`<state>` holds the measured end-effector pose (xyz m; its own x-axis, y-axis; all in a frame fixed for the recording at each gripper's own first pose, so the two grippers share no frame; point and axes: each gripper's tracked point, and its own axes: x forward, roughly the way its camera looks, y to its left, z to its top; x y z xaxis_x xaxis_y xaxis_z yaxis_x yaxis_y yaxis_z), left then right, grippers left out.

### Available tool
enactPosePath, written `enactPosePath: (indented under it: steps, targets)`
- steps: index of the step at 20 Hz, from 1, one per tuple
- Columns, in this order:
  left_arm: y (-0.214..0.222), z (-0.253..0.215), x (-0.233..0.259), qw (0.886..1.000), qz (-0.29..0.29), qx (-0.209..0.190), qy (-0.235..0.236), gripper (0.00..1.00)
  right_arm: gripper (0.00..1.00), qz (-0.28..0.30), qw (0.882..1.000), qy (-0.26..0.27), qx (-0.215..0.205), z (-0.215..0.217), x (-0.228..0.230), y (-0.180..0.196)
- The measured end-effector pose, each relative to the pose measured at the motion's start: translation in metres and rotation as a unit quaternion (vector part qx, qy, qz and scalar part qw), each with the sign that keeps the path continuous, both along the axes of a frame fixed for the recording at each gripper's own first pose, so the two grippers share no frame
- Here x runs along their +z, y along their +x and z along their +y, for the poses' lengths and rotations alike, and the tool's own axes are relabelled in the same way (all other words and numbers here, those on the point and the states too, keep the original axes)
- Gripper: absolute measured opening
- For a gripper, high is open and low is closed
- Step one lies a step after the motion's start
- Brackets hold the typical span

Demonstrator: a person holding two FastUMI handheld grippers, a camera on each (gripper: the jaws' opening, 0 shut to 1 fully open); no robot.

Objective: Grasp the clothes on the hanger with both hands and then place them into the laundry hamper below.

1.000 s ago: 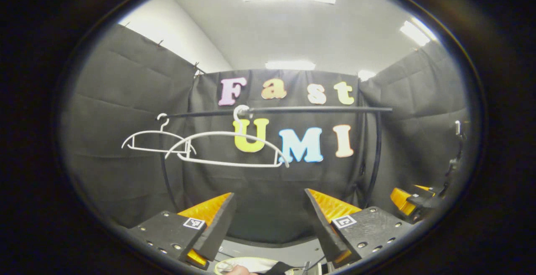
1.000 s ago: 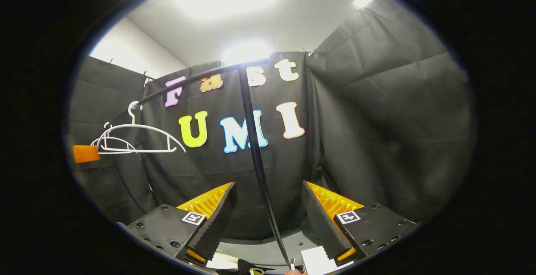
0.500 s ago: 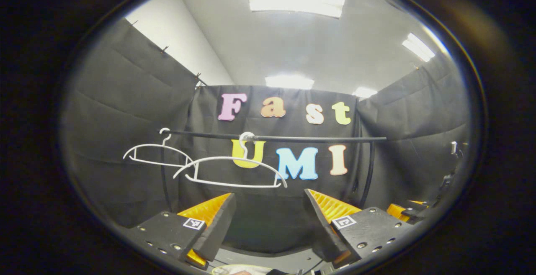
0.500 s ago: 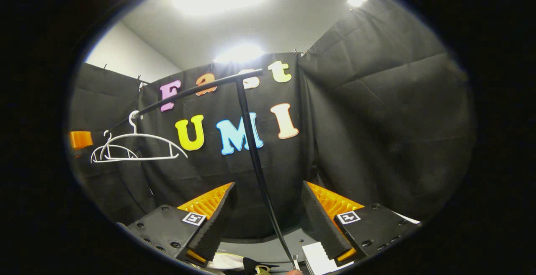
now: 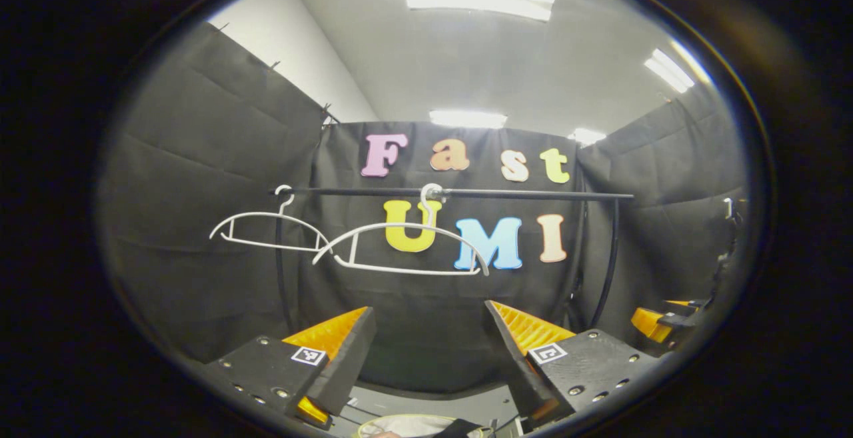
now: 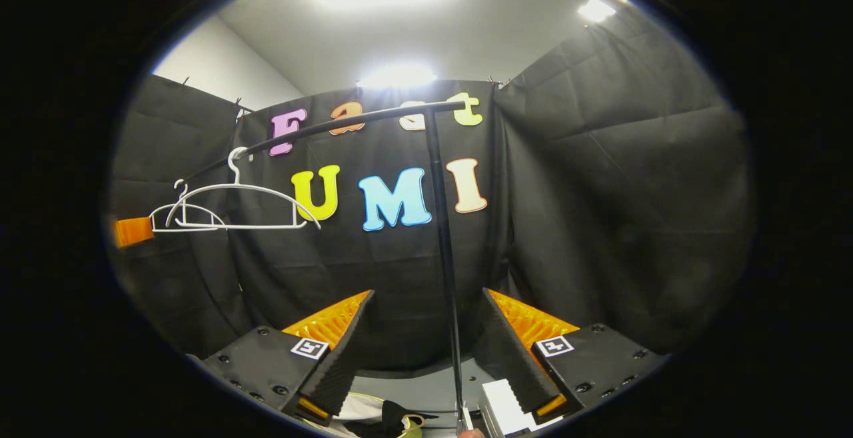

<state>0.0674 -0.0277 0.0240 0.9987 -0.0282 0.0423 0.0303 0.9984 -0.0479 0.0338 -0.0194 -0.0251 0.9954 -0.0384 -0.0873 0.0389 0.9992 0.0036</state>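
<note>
Your left gripper (image 5: 426, 331) and right gripper (image 6: 426, 328) both gape wide, holding nothing. Below them, clothes (image 6: 373, 418) lie in the hamper (image 5: 400, 421). Beyond, two bare hangers (image 5: 400, 248) hang on the rail (image 5: 466, 193) before black cloth walls (image 5: 200, 158).

We find no readable text, brand or number on the objects inspected. Each hand-held gripper carries small square black-and-white marker tags on its finger mounts: the left hand-held gripper (image 5: 426, 351) and the right hand-held gripper (image 6: 426, 351). These are coded patterns, not lettering we can read.
</note>
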Motion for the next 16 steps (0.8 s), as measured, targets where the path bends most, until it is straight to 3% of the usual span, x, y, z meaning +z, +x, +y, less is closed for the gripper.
enactPosePath:
  steps: [16]
  targets:
    - [0.004, 0.049, -0.036, 1.0, 0.008, 0.001, 0.001, 0.95, 0.97, 0.024, 1.0, -0.006, 0.006, 0.05, -0.018, -0.01]
